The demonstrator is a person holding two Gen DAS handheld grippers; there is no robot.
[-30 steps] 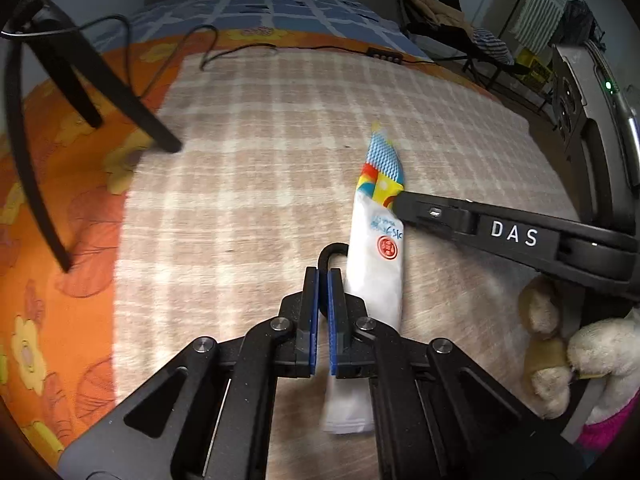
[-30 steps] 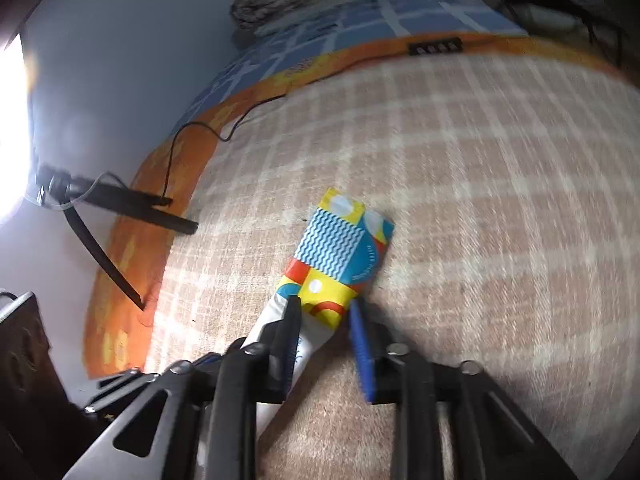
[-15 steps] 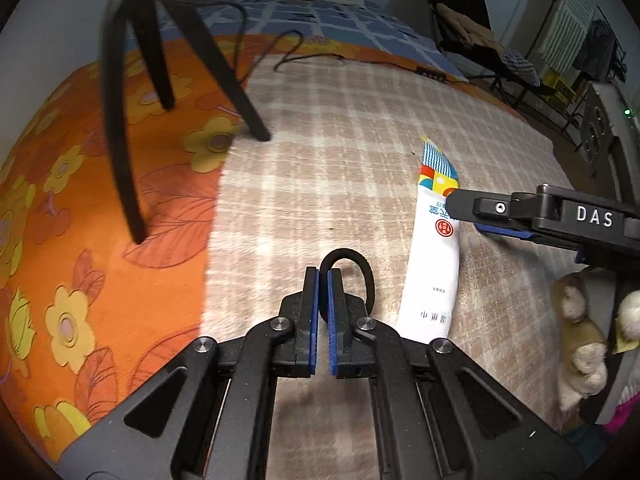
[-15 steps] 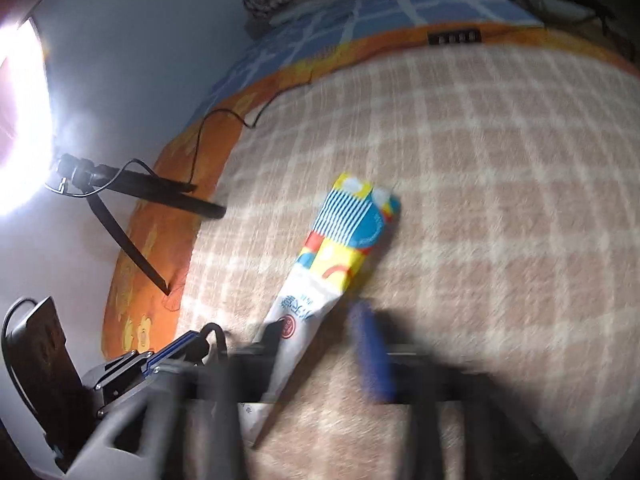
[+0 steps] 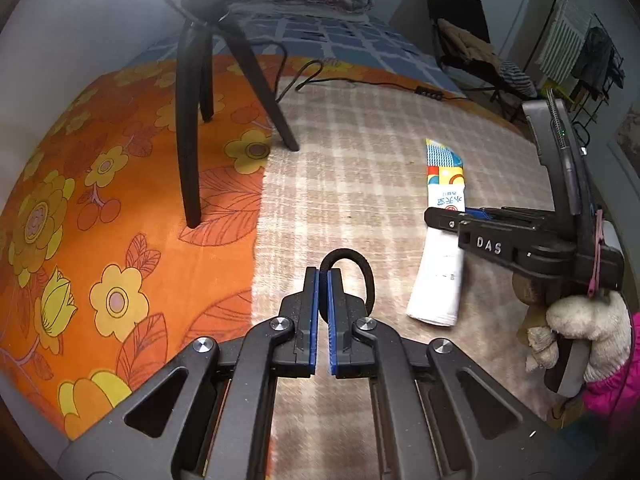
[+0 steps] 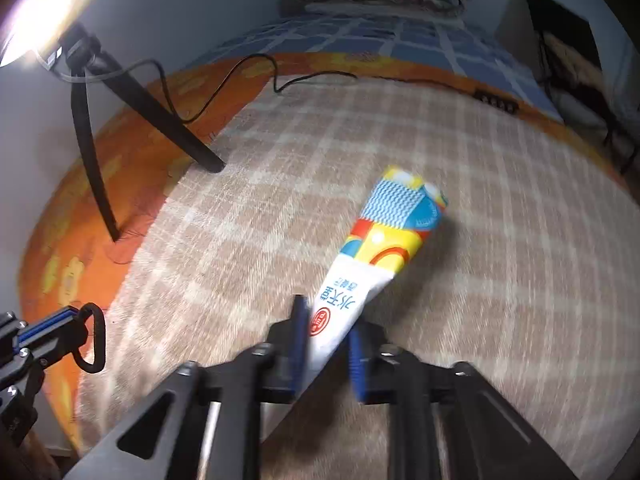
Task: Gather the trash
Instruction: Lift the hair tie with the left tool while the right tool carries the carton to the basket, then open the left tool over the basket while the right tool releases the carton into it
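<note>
White snack wrapper with colourful printed end, pinched by right gripper, long axis pointing 1 o'clock; left gripper clamps black elastic loop.

My right view is smeared with motion blur and washed out by glare from a lamp at upper left. My left view is sharper and evenly lit. Both bend strongly and darken at the edges.

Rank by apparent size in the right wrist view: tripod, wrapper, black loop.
1. tripod, though farther from the camera.
2. wrapper, long but partly hidden between the right gripper fingers.
3. black loop, clearly smallest.
</note>
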